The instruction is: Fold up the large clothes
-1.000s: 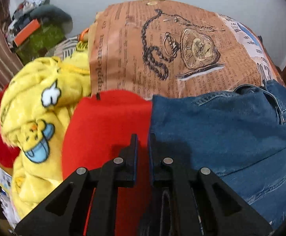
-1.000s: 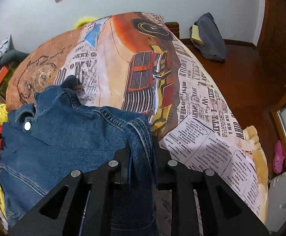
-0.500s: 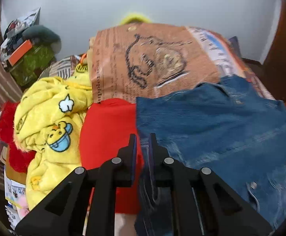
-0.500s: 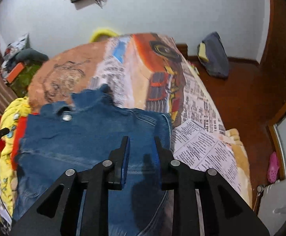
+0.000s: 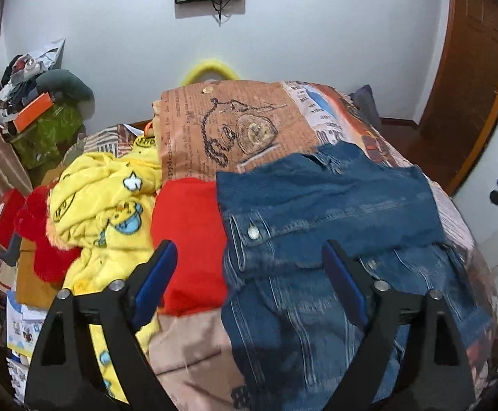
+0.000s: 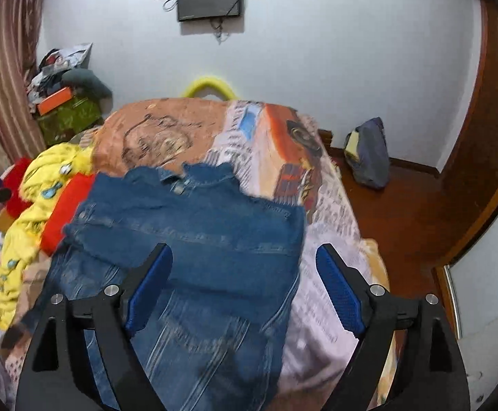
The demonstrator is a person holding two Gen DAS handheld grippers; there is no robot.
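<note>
Right now both the left gripper [image 5: 249, 274] and right gripper [image 6: 243, 277] hover with jaws wide apart over the denim jacket [image 6: 197, 239] on the bed [image 6: 324, 239], whose loose fold could slump when regrasped.

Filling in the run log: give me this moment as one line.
left gripper: open, empty | right gripper: open, empty | denim jacket: on bed, upper part folded over | red garment: beside jacket
</note>
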